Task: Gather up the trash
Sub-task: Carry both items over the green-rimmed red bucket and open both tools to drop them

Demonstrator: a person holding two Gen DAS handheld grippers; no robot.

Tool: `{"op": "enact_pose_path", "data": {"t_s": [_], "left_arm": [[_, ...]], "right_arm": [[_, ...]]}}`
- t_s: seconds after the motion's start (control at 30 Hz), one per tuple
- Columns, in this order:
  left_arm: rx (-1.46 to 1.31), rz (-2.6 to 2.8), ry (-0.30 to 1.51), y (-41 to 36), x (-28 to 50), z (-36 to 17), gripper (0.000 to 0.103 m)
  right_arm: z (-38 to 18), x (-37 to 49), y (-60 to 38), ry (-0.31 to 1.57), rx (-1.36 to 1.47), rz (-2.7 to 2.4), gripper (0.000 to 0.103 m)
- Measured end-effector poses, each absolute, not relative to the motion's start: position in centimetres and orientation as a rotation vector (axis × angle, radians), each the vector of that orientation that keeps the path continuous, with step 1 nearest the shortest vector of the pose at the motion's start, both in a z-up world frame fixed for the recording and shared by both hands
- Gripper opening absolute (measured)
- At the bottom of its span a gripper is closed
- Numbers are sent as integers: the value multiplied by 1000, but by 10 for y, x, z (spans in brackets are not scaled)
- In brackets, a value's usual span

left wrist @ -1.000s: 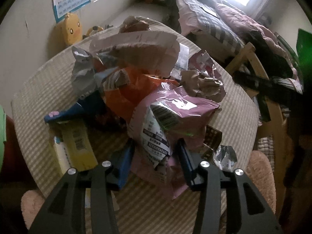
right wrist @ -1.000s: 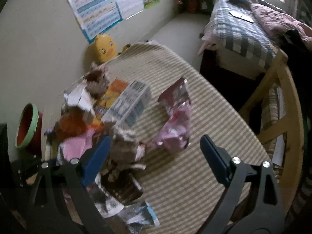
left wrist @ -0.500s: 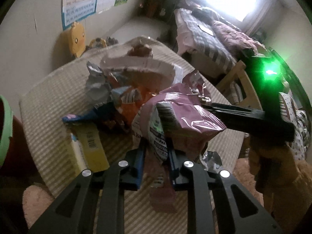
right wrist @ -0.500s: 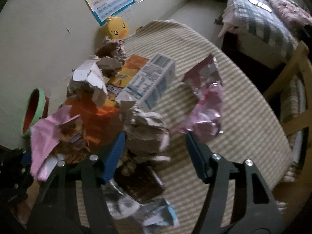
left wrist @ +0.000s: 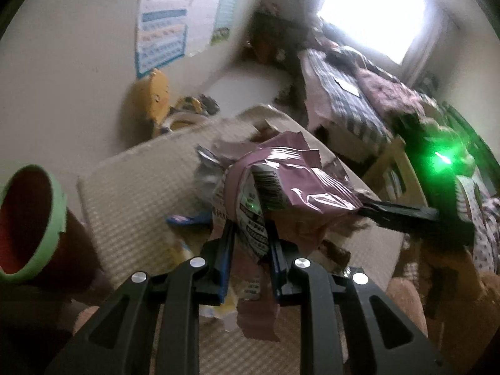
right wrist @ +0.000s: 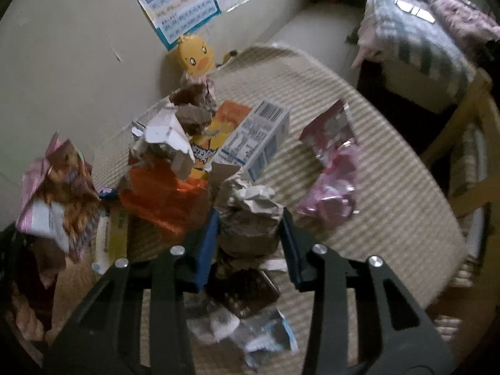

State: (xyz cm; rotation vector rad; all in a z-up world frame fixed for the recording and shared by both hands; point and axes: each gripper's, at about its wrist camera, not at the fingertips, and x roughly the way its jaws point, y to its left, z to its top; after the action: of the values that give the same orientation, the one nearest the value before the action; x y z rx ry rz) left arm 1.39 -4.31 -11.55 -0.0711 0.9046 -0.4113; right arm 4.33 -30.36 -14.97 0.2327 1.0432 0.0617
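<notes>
Wrapper in left grip, paper wad between right jaws

Wrapper (left wrist: 275, 184), pink foil with a printed label, is pinched at its lower edge by the left gripper (left wrist: 250, 243); jaws closed on it, bag held clear above the table (left wrist: 125, 193). It also shows at the left edge of the right wrist view (right wrist: 56, 193).

Bin (left wrist: 28, 218), red with a green rim, stands at the near left, mouth tilted toward the camera. Its inside looks dark red; no contents can be made out.

Judgement for this step: carry the wrapper left and over the rim before letting go, since the foil is light and hangs loosely, so a release short of the mouth would likely drop it beside the bin.

Right gripper (right wrist: 250, 231) has its jaws around a crumpled paper wad (right wrist: 250, 215), pads touching or nearly touching its sides; a firm grip cannot be confirmed. Squeezing low on the wad should keep it from slipping.

Further out on the table: an orange bag (right wrist: 162, 197), a white carton (right wrist: 256, 137), a second pink wrapper (right wrist: 331, 172) to the right, a dark wrapper (right wrist: 247, 293) near. A yellow duck toy (right wrist: 195, 56) stands at the far wall.
</notes>
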Motion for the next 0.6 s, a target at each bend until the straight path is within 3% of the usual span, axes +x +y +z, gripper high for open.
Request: {"op": "enact_pose_path", "data": {"t_s": [0.3,0.47,0.6], "left_arm": [[-88,-206,810,58,24,-101,18],[-106,-20,844,142,36,-116,18],[-107,83,882,195,48,-133,18]], "right_arm": [[-68,23,-263,873,138,37,39],[-37,55,-168,806,55,258,39],[-47,86,-75,827,-5,459,39]]}}
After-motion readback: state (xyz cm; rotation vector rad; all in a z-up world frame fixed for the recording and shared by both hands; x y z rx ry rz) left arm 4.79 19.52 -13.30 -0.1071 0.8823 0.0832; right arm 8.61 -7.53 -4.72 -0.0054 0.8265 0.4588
